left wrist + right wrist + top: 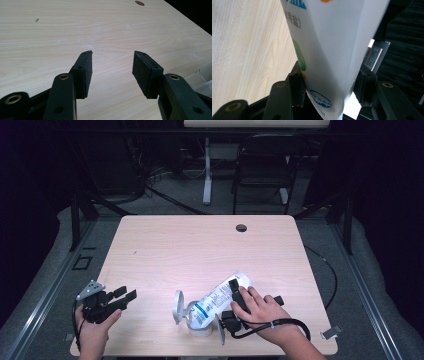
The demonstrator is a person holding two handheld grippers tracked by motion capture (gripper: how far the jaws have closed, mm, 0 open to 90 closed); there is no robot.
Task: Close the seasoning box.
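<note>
A white printed pouch (218, 296) lies tilted, its lower end over a small clear jar (200, 329) near the table's front edge. The jar's round lid (177, 306) stands flipped open to the left. My right gripper (230, 299) is shut on the pouch across its middle. In the right gripper view both pads (298, 82) press on the white pouch (332, 37), and my right gripper (330, 67) points along it. My left gripper (126, 293) rests at the table's front left corner, open with nothing in it. Its jaws (112, 61) stand apart over bare wood.
The light wooden table (200, 245) has a cable hole (241, 227) near its far edge. A black chair (262, 165) and a desk leg (207, 170) stand beyond it. A cable (280, 324) trails from the right gripper. A clear plastic edge (205, 75) shows at the right.
</note>
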